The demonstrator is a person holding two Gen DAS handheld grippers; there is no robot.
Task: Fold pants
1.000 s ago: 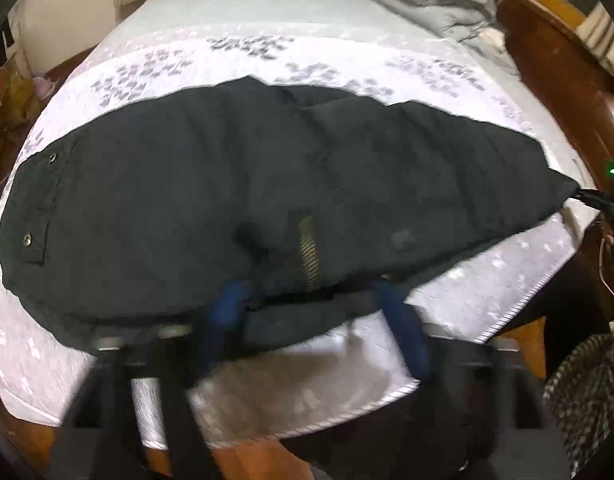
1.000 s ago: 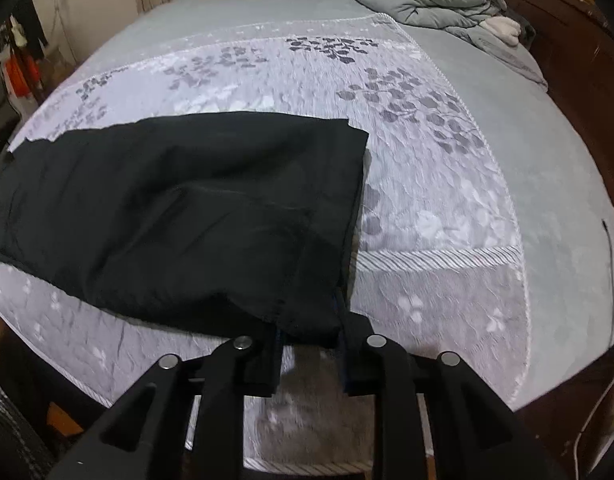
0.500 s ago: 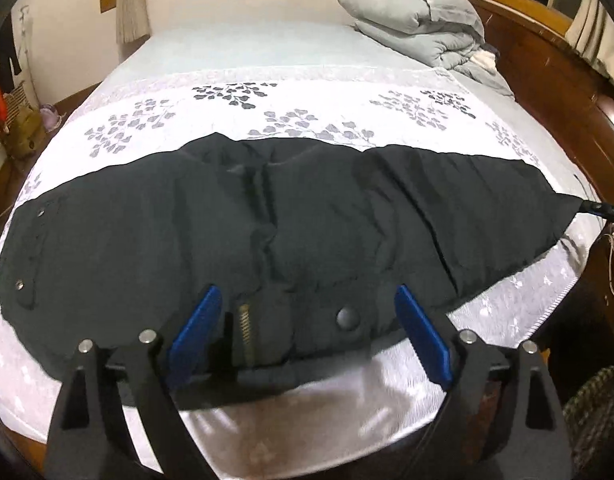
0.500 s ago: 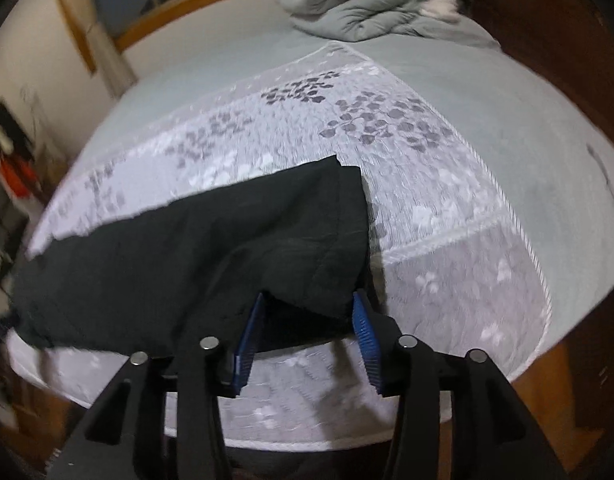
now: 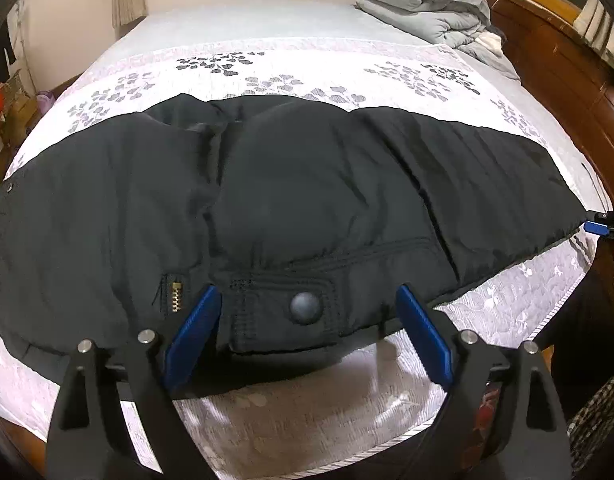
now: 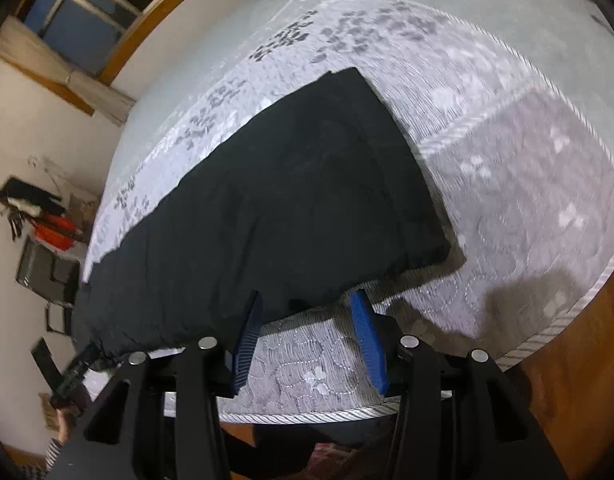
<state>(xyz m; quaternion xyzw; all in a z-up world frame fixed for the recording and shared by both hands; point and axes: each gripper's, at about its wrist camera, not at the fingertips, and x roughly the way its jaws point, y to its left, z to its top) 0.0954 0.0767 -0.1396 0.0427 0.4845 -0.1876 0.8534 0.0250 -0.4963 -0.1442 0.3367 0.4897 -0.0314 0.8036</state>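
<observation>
Pants, one pair, black matte woven cloth, lie spread flat across the near part of a bed, waist end toward the left wrist camera and leg hem toward the right wrist camera. From left to right in the left wrist view: two small metal snaps on the cloth at the far left edge, one brass zipper with toothed edges, one round dark button on a stitched rectangular waistband tab, then the legs tapering to the right edge of the bed. Left gripper: its jaws, faced with two ribbed blue pads, stand wide apart on either side of the waistband tab, clamping nothing. One folded grey quilt, puffy and creased, sits at the far right corner. The bedcover is pale, quilted, printed with grey leaf sprays, edged with a corded border. Right gripper: jaws apart, blue pads at the hem's near edge, cloth not clamped.
</observation>
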